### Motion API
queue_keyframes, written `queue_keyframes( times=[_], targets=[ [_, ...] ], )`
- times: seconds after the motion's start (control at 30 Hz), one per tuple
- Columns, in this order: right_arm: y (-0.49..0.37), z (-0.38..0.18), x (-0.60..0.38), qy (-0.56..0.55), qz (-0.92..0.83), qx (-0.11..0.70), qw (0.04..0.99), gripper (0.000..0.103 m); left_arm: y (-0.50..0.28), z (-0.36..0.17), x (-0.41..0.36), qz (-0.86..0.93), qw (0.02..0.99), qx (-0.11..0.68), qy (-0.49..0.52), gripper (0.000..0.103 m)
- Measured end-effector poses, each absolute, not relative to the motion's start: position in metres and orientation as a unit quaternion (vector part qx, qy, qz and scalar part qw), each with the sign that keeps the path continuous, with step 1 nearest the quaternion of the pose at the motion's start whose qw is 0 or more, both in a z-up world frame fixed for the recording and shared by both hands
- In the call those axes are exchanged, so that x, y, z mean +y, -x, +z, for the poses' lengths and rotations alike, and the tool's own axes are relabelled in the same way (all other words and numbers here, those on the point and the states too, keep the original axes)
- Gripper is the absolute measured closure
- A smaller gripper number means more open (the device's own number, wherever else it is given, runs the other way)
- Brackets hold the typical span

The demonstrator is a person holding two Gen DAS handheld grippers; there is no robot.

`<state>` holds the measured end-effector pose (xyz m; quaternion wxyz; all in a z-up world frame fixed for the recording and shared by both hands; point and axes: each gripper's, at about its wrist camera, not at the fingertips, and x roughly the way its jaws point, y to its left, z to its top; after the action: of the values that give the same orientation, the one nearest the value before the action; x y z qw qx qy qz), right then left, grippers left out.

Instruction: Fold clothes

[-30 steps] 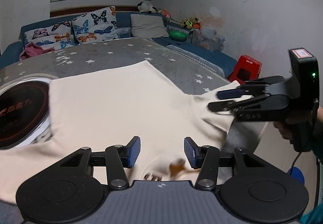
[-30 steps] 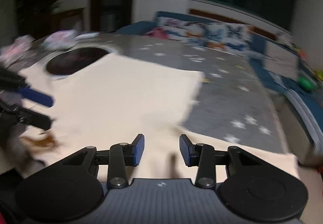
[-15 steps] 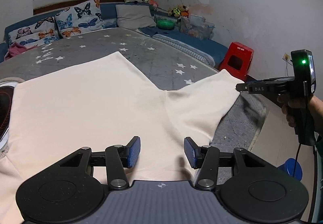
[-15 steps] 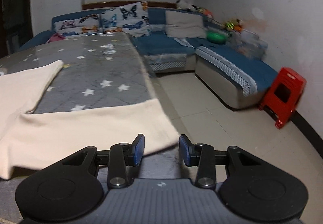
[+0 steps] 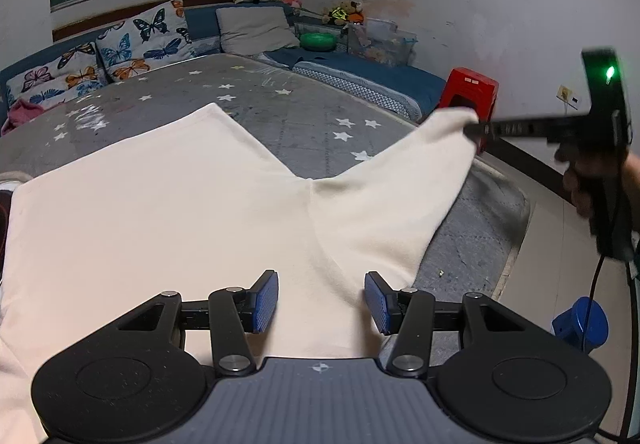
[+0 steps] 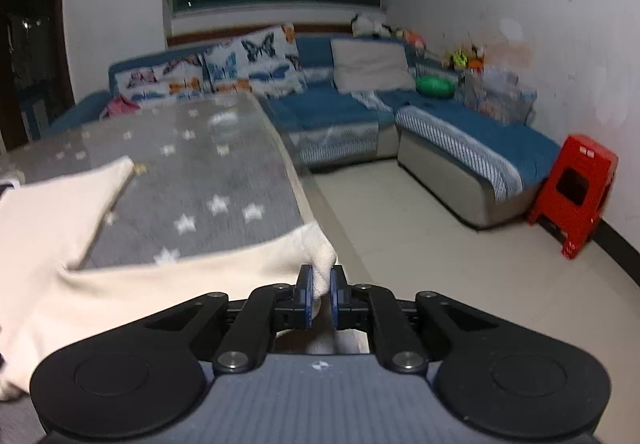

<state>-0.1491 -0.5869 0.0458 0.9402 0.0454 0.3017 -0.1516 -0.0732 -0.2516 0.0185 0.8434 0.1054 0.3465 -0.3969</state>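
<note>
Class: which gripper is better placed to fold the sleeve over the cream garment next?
Right gripper: it is shut on the sleeve. Left gripper is open, holding nothing.

Lots of bare gray star cloth (image 5: 304,115) past the cream garment (image 5: 168,211), w/ room to move. Floor (image 6: 420,228) is open. Red stool (image 6: 570,191) & sofa (image 6: 448,139) sit far off.

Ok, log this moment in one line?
right tongs: shut on sleeve, lifted | left tongs: open over shirt | table: shirt spread flat
</note>
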Motion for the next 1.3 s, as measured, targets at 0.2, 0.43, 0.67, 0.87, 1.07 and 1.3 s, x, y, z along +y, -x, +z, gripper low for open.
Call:
queue_keyframes(
  times=[0.2, 0.43, 0.67, 0.87, 1.07, 1.3],
  targets=[
    [0.144, 0.059, -0.586, -0.036, -0.149, 0.288, 0.945, 0.095, 0.074, 0.012, -0.260, -0.400, 0.842, 0.344, -0.114, 0.052],
    [0.145, 0.084, -0.570, -0.025, -0.129, 0.271, 0.953, 0.095, 0.074, 0.019, -0.250, -0.397, 0.849, 0.334, -0.099, 0.051],
    [0.140, 0.129, -0.524, 0.007, -0.060, 0.245, 0.968, 0.095, 0.075, 0.033, -0.213, -0.370, 0.870, 0.318, -0.070, 0.049],
    [0.128, 0.158, -0.466, 0.040, 0.018, 0.232, 0.972, 0.096, 0.074, 0.036, -0.169, -0.329, 0.890, 0.314, -0.043, 0.048],
    [0.108, 0.162, -0.391, 0.084, 0.107, 0.238, 0.962, 0.096, 0.079, 0.034, -0.131, -0.293, 0.903, 0.313, -0.015, 0.048],
    [0.081, 0.136, -0.316, 0.125, 0.200, 0.275, 0.932, 0.096, 0.088, 0.028, -0.096, -0.259, 0.911, 0.321, 0.009, 0.047]
  ],
)
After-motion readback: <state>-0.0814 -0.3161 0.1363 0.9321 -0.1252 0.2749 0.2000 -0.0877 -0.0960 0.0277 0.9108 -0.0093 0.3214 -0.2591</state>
